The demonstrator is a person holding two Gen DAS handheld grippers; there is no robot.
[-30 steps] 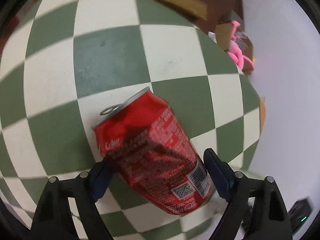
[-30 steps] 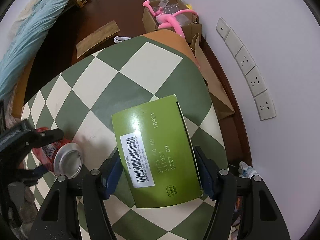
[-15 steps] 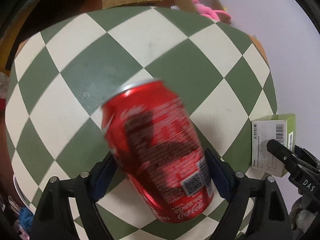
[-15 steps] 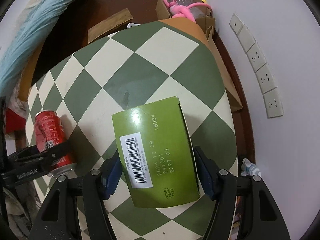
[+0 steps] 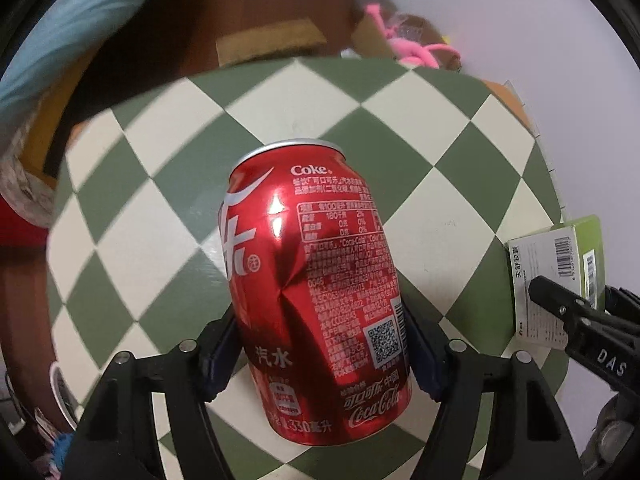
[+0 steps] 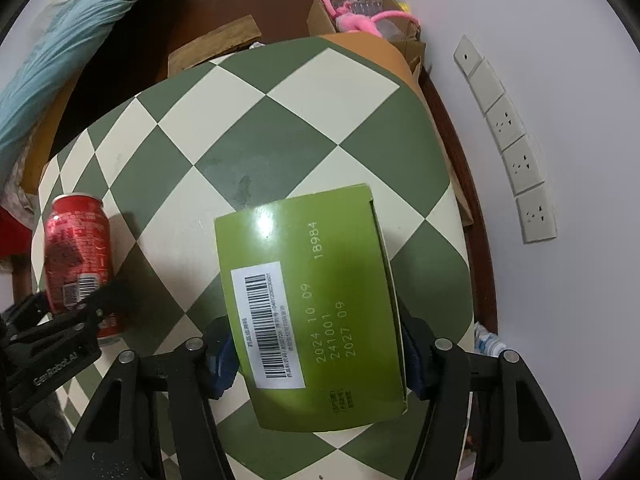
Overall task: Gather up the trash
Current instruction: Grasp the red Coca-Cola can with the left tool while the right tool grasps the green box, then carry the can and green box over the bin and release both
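Soft, even indoor light from above fills both views. Bright glare spots sit on the dented red can (image 5: 316, 280) and on the glossy top of the green box (image 6: 308, 292). The can throws a soft shadow onto the checkered surface (image 6: 280, 120) in the right wrist view. Fisheye distortion bows the checks and blackens the corners. The blue bedding (image 5: 76, 28) in the left wrist view is smeared with blur; print on the can reads sharp.

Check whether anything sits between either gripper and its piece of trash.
Nothing does: the left gripper is shut on the Coke can, and the right gripper is shut on the green carton.
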